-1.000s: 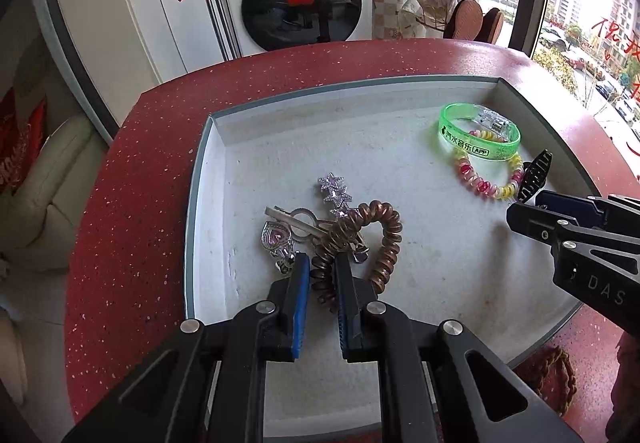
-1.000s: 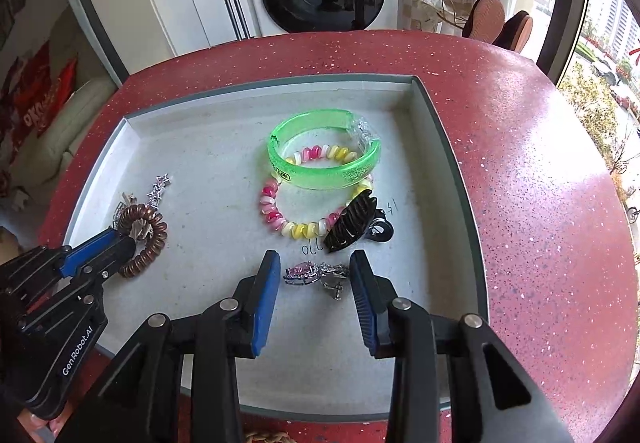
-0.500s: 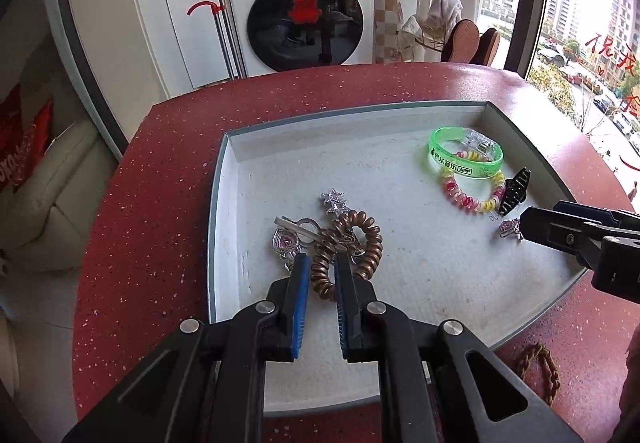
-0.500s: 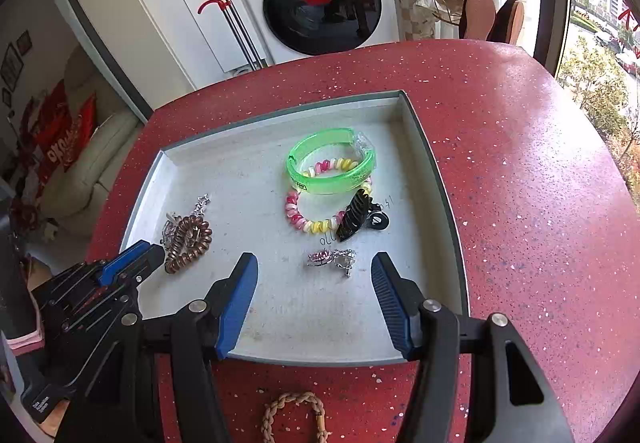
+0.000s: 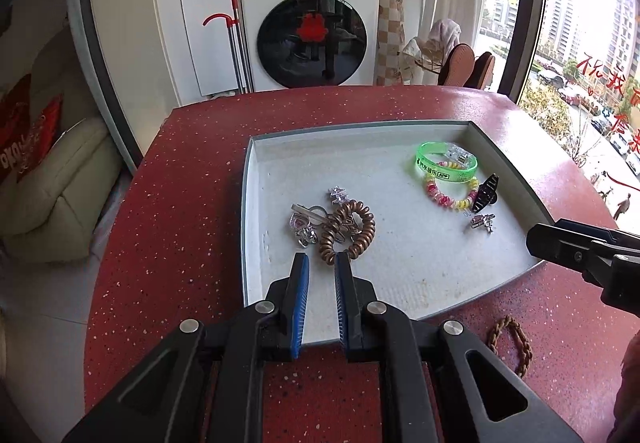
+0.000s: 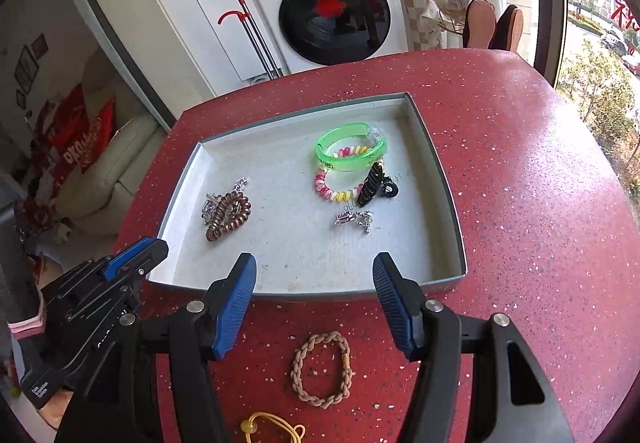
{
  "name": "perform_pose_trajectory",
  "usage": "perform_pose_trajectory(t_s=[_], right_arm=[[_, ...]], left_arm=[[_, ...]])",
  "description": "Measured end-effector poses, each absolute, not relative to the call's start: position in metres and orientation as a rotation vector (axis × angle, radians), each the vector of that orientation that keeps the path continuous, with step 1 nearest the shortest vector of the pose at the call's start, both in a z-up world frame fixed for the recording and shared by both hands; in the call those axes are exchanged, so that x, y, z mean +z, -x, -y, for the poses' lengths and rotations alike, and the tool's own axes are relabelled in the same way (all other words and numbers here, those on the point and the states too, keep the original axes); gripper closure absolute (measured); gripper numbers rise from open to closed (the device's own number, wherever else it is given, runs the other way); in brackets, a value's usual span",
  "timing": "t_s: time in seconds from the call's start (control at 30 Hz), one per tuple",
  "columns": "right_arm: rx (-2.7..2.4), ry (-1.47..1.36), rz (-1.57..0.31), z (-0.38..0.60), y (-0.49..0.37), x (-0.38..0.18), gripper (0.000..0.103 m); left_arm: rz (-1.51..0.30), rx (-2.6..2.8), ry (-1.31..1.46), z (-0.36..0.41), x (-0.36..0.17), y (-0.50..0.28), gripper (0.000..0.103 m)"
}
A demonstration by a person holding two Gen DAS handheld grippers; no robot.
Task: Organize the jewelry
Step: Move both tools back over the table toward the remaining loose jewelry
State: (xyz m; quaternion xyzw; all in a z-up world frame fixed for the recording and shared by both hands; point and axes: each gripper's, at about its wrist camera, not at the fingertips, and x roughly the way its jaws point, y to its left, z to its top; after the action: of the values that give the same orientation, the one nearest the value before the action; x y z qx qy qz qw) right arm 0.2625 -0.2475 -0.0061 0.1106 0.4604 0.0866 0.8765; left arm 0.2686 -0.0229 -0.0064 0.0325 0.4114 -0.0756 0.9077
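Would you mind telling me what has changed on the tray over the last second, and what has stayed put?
Both grippers drew back from the tray. The left gripper, shut, came off the brown coil hair tie, which stayed in the tray. The right gripper is opening with nothing between its jaws and has left the silver charm behind. The green bangle, beaded bracelet and black claw clip lie as before.

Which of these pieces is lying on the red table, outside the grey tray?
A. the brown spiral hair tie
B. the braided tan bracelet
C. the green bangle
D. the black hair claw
B: the braided tan bracelet lies on the red table in front of the tray, while the other three sit inside the tray.
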Motion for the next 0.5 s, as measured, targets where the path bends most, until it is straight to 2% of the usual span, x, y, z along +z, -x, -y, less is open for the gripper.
perform_pose_trajectory(t_s=[0.03,0.07,0.1,0.13,0.27,0.33,0.5], right_arm=[[0.183,-0.232,-0.96,0.247,-0.258,-0.006,0.035],[0.185,-0.234,-0.961,0.246,-0.253,-0.005,0.034],[0.188,-0.234,-0.962,0.246,-0.249,-0.005,0.034],[0.19,-0.231,-0.964,0.245,-0.245,-0.005,0.034],[0.192,-0.222,-0.963,0.245,-0.226,-0.004,0.027],[0.185,-0.224,-0.958,0.246,-0.217,-0.005,0.018],[0.18,-0.227,-0.947,0.249,-0.199,-0.008,0.017]], left_arm=[[-0.848,-0.158,-0.064,0.022,-0.006,-0.264,0.072],[-0.846,-0.159,-0.063,0.022,-0.005,-0.259,0.061],[-0.843,-0.157,-0.061,0.021,-0.004,-0.254,0.013],[-0.832,-0.15,-0.054,0.019,-0.003,-0.248,0.0],[-0.78,-0.157,-0.062,0.018,0.005,-0.227,0.0],[-0.771,-0.158,-0.066,0.017,0.007,-0.218,0.0],[-0.78,-0.157,-0.048,0.012,0.006,-0.197,0.0]])
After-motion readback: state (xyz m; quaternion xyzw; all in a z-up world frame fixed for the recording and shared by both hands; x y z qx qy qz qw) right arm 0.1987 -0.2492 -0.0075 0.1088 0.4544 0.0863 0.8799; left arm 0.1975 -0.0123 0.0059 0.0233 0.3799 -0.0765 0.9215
